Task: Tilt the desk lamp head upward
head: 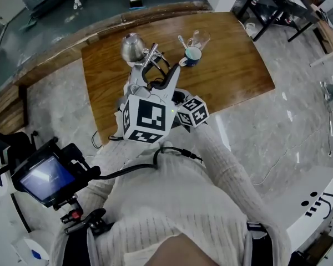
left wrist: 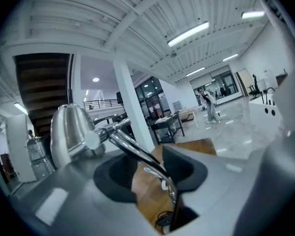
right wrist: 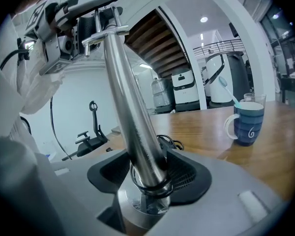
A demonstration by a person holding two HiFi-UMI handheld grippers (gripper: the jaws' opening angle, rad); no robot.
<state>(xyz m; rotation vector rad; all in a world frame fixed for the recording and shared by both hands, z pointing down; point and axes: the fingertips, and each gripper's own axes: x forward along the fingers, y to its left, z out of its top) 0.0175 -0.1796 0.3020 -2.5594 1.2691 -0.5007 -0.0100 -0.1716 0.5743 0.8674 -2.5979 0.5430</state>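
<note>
Right tongs (right wrist: 147,181) clamped on chrome lamp pole (right wrist: 132,112), blue mug (right wrist: 248,123) on wooden table (right wrist: 206,139)
</note>
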